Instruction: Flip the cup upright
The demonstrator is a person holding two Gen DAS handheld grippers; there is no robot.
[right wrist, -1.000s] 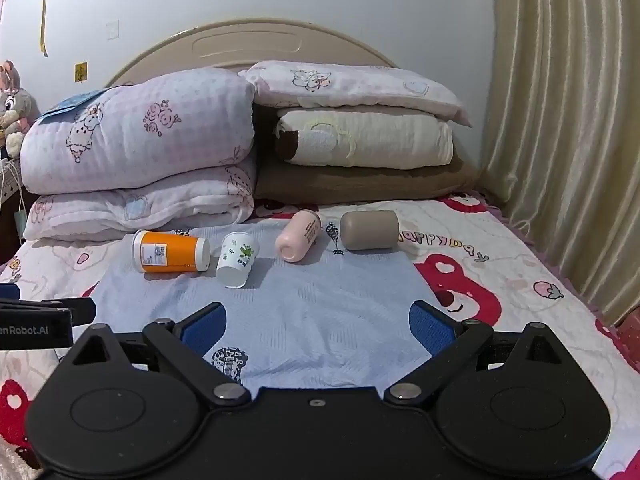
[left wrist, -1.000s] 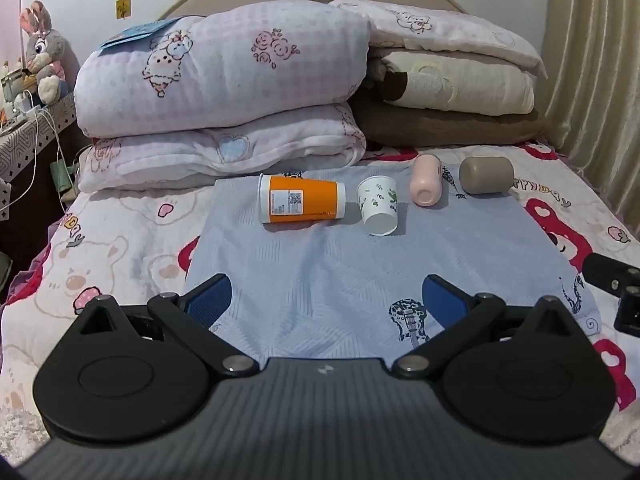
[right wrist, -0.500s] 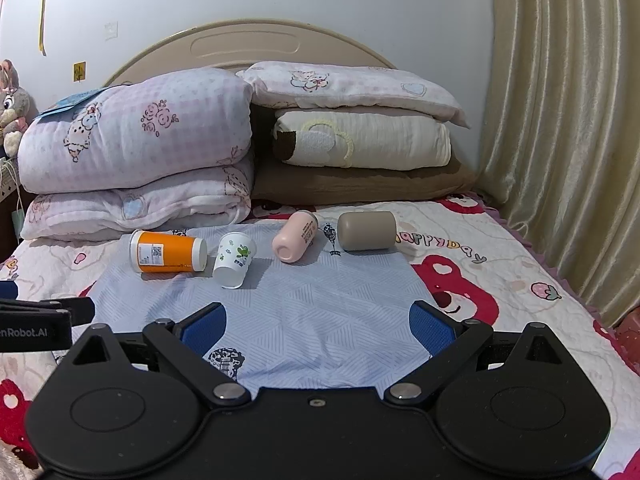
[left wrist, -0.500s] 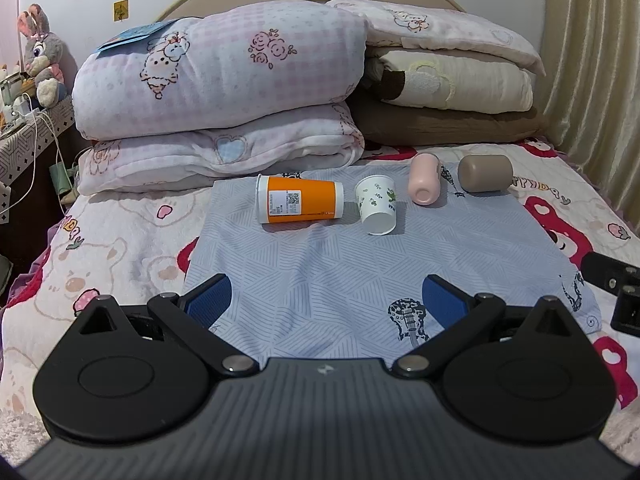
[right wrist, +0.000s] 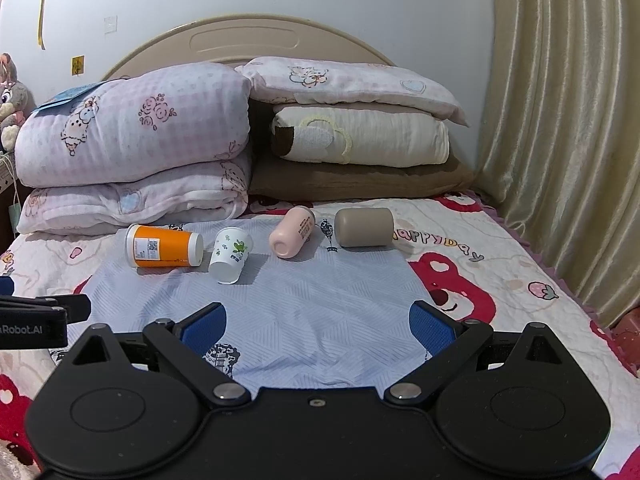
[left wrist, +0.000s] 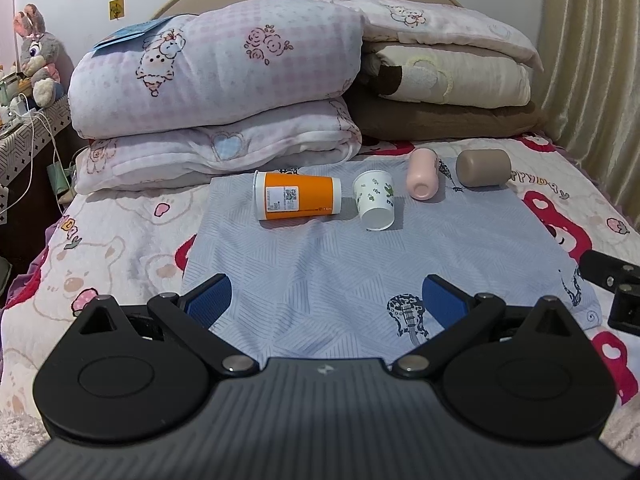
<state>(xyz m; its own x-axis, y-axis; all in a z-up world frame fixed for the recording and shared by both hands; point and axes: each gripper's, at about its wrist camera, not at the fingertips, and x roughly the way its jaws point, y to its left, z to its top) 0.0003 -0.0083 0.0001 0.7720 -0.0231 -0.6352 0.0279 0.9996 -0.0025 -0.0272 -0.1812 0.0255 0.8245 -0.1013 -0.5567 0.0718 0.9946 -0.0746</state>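
Note:
Several cups lie on their sides in a row on a pale blue cloth (left wrist: 360, 272) on the bed: an orange cup (left wrist: 298, 201) (right wrist: 164, 246), a white cup with green leaf print (left wrist: 375, 199) (right wrist: 231, 255), a pink cup (left wrist: 422, 173) (right wrist: 292, 232) and a taupe cup (left wrist: 483, 167) (right wrist: 364, 227). My left gripper (left wrist: 326, 300) is open and empty, well short of the cups. My right gripper (right wrist: 318, 326) is open and empty, also short of them. Each gripper shows at the edge of the other's view, the right one (left wrist: 616, 284) and the left one (right wrist: 36, 320).
Folded quilts (left wrist: 216, 92) and stacked pillows (left wrist: 448, 72) lie just behind the cups against the headboard. A curtain (right wrist: 560, 140) hangs on the right. A side shelf with a plush rabbit (left wrist: 38, 54) and cables stands at the left.
Both views have shifted slightly, and the cups sit a little higher in the right wrist view. The cups have not moved. Both grippers stay open.

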